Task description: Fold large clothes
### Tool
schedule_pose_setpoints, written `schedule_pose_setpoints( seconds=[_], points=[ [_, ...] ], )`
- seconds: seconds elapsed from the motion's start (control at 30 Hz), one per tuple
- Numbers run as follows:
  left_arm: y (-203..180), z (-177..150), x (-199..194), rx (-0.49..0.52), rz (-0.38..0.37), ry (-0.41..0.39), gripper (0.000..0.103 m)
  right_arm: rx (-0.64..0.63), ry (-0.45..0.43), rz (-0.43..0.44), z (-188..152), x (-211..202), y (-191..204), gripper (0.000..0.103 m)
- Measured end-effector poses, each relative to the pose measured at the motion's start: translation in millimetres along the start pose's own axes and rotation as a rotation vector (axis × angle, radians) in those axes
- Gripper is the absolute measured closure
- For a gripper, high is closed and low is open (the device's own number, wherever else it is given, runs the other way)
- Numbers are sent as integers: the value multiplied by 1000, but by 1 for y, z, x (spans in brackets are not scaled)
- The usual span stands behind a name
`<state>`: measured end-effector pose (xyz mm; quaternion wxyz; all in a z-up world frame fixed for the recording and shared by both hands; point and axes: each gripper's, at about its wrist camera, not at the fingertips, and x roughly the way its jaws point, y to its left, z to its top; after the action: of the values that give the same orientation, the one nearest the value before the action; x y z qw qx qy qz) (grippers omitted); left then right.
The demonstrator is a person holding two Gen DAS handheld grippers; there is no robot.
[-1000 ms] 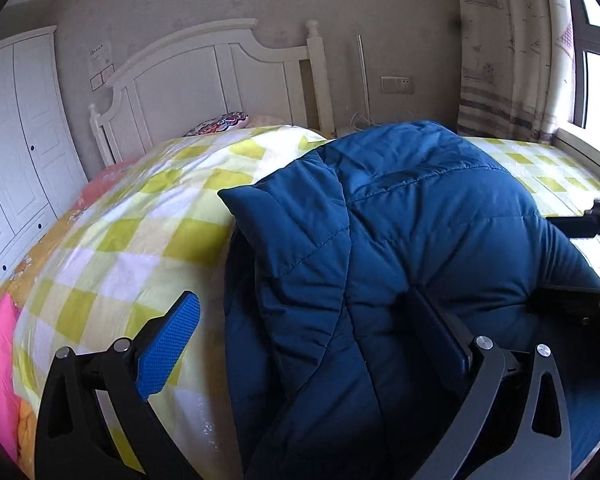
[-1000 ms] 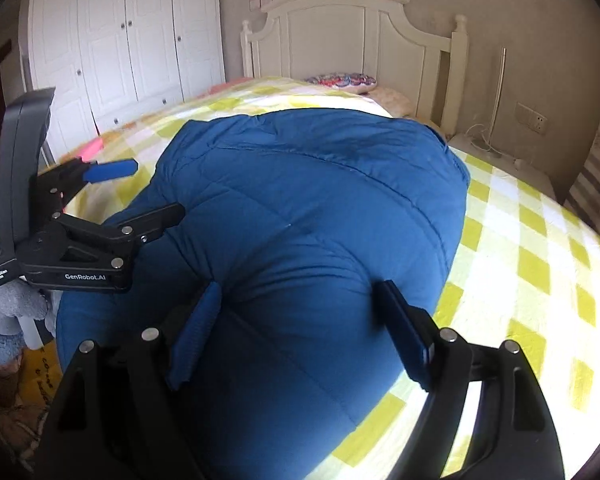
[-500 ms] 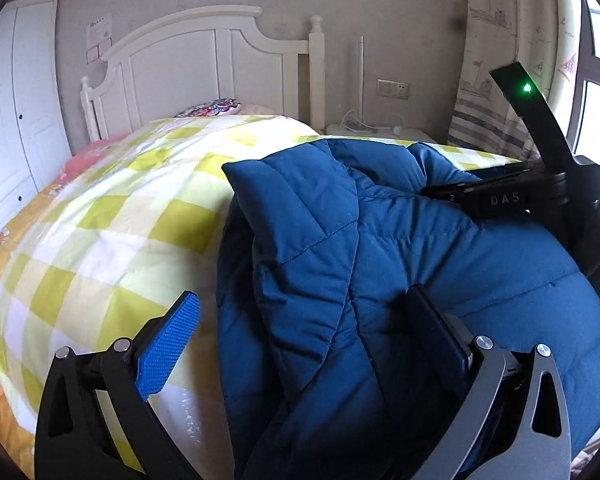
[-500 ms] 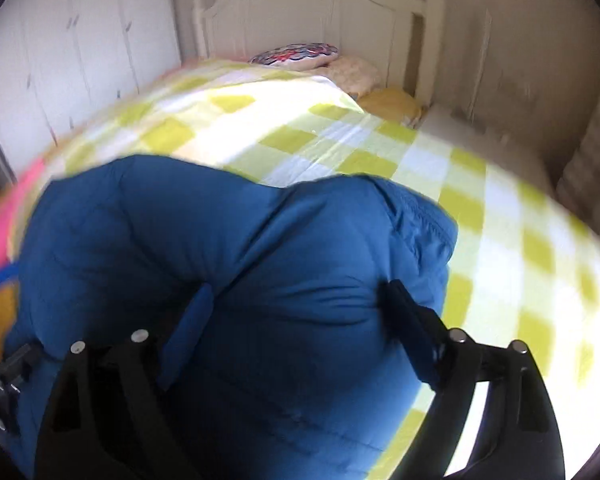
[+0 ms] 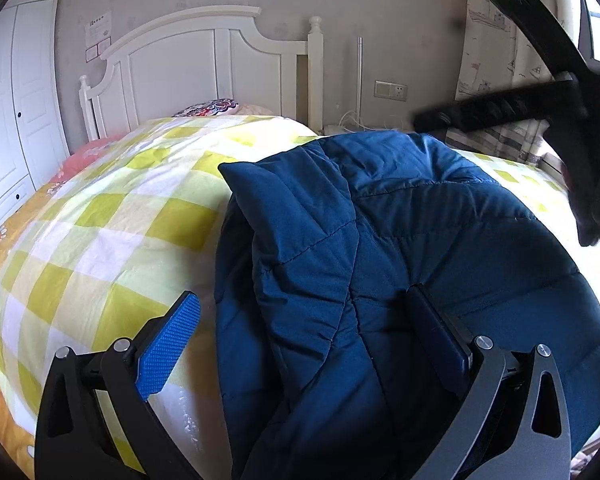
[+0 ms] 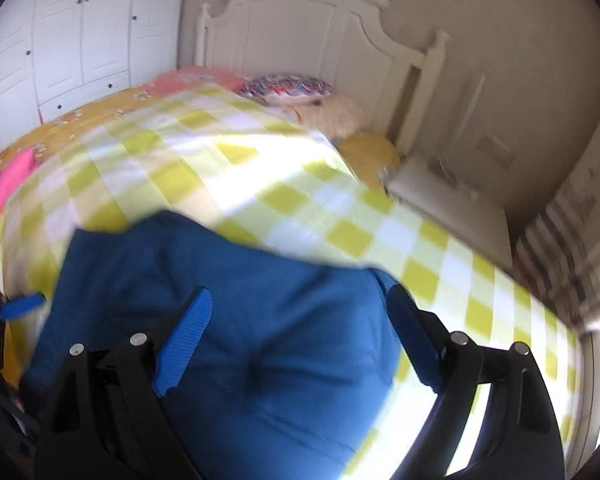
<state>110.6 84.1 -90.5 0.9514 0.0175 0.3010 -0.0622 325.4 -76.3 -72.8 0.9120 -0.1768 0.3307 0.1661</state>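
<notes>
A blue quilted puffer jacket [image 5: 400,264] lies bunched on the yellow-and-white checked bedspread [image 5: 112,216]; it also shows, blurred, in the right wrist view [image 6: 260,332]. My left gripper [image 5: 304,332] is open and low over the jacket's near left part, its right finger resting on the fabric. My right gripper [image 6: 300,340] is open above the jacket. In the left wrist view its dark body [image 5: 548,92] hangs over the jacket's far right side.
A white headboard [image 5: 204,64] and patterned pillow [image 5: 210,107] stand at the far end of the bed. White wardrobes [image 6: 72,32] line the left wall. A nightstand [image 6: 448,196] and curtain [image 5: 496,40] are at the right. Pink cloth [image 6: 0,196] lies at the bed's left edge.
My right gripper has lifted off the jacket and swung up and to the right, blurring its view. The jacket's far edge has been folded toward me. The left gripper has barely moved.
</notes>
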Motion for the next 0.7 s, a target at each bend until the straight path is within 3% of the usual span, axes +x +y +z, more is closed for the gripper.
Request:
schedule_pose_setpoints(
  seconds=[0.07, 0.13, 0.27, 0.33, 0.37, 0.43, 0.53, 0.63, 0.7],
  points=[
    [1, 0, 0, -1, -1, -1, 4, -63, 63, 37, 6, 24, 19, 15],
    [1, -1, 0, -4, 6, -1, 4, -138, 202, 51, -5, 68, 40, 11],
    [11, -1, 3, -49, -65, 36, 4, -106, 175, 50, -5, 63, 36, 9],
    [30, -3, 6, -139, -205, 94, 4, -81, 122, 60, -12, 40, 31, 10],
    [47, -6, 12, -226, -310, 141, 4, -39, 70, 103, -19, 19, 24, 10],
    [74, -15, 20, -370, -422, 193, 4, 60, -24, 191, -43, -20, 5, 9],
    [92, -23, 21, -429, -443, 202, 4, 219, -61, 237, -82, -51, -28, 4],
    [90, -23, 23, -411, -477, 229, 4, 453, -41, 389, -135, -61, -65, 3],
    [91, -22, 31, -439, -520, 271, 4, 600, 22, 501, -169, -52, -76, 3]
  ],
)
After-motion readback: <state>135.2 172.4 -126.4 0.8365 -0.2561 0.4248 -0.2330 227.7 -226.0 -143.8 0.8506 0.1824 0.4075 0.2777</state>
